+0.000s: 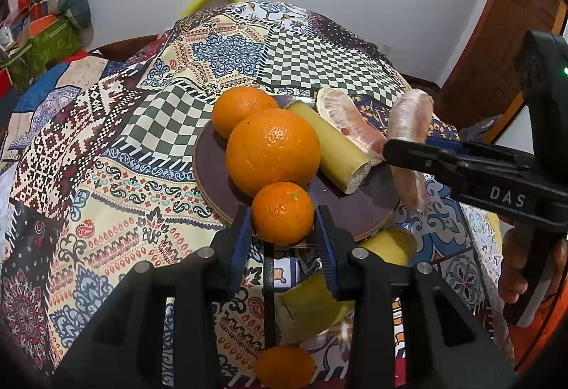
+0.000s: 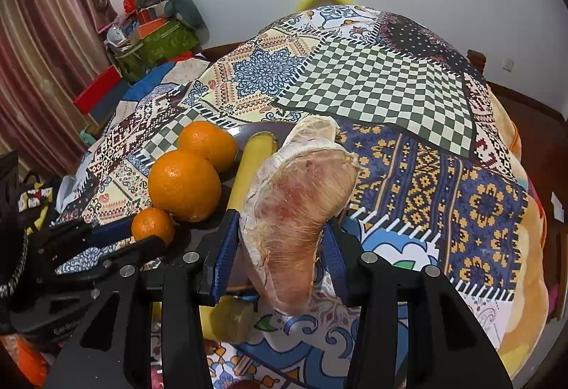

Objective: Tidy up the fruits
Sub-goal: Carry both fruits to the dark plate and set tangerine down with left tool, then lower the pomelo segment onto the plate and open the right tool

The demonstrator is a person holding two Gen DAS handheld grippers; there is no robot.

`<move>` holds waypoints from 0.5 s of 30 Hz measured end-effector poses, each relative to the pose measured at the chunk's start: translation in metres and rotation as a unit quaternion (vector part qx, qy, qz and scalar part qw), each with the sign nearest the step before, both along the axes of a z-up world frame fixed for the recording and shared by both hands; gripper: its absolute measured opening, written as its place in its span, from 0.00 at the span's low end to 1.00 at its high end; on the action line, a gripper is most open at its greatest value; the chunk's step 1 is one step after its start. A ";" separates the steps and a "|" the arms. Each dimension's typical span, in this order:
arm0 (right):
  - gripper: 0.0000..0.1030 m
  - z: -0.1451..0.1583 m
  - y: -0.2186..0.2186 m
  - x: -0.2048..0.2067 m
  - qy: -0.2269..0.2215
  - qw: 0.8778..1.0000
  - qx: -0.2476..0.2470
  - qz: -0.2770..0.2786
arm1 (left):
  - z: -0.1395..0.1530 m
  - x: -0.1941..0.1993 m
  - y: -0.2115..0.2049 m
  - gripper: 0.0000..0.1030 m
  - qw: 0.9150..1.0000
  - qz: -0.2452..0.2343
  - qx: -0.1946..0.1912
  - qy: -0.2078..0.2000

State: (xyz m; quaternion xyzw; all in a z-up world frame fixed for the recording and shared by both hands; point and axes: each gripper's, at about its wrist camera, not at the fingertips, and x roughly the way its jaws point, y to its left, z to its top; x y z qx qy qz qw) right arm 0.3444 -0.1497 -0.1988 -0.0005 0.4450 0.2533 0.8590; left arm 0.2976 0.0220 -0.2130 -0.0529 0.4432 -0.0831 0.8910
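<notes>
Plate (image 1: pixel 213 176) on desk (image 1: pixel 142 126): two oranges (image 1: pixel 273 151) left, banana piece (image 1: pixel 337 151) middle, pomelo segment (image 1: pixel 349 126) right; banana pieces (image 1: pixel 312 307) before plate.

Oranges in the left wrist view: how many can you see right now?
4. Two sit on the plate: far orange, big orange. Small orange is in the left gripper. Bottom orange is on the cloth. Others may be hidden.

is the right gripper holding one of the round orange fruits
No, the right gripper is clamped on a peeled pinkish pomelo segment.
</notes>
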 end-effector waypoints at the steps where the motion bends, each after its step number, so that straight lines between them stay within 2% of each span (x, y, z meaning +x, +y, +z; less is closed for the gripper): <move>1: 0.41 0.002 0.000 0.000 -0.001 1.000 0.006 0.003 | 0.000 0.000 0.000 0.35 1.000 0.000 0.000 0.000; 9: 0.39 0.025 0.010 0.004 -0.038 0.999 0.007 0.012 | -0.004 0.004 -0.001 0.36 1.000 0.004 0.001 0.004; 13: 0.39 0.019 0.016 0.013 -0.034 0.999 -0.007 0.011 | -0.006 0.006 0.001 0.38 1.000 0.007 -0.006 0.010; 15: 0.39 0.016 0.015 0.013 -0.031 0.999 -0.007 0.012 | -0.007 0.006 0.003 0.43 1.000 0.009 -0.008 0.012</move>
